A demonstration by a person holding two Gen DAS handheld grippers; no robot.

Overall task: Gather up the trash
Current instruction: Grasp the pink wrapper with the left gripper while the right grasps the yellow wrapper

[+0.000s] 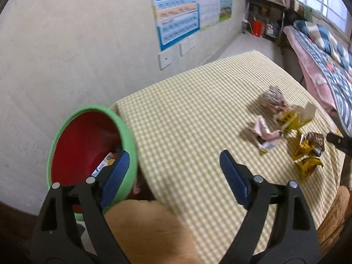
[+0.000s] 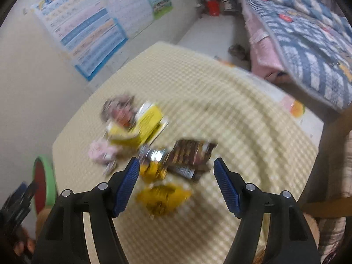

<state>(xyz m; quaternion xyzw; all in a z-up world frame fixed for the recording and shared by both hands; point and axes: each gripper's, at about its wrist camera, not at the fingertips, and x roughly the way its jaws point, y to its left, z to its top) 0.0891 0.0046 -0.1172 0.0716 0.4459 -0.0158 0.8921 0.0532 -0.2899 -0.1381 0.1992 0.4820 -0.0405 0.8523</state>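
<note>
Both grippers angled down, wide apart, empty: left gripper (image 1: 173,171) by bin (image 1: 129,136), right gripper (image 2: 176,182) over wrappers (image 2: 162,171).

Your left gripper (image 1: 173,171) hangs with its jaws wide and nothing between them, over the table (image 1: 187,101) edge beside the bin (image 1: 129,136), whose green rim stands close against that edge. Ahead of you, the whole near and left stretch of checked cloth lies bare up to the wall (image 1: 66,44). The only clutter is the heap of wrappers (image 2: 154,136), under your right gripper (image 2: 176,176), and a bed (image 2: 308,50) closes off the far right side.
</note>
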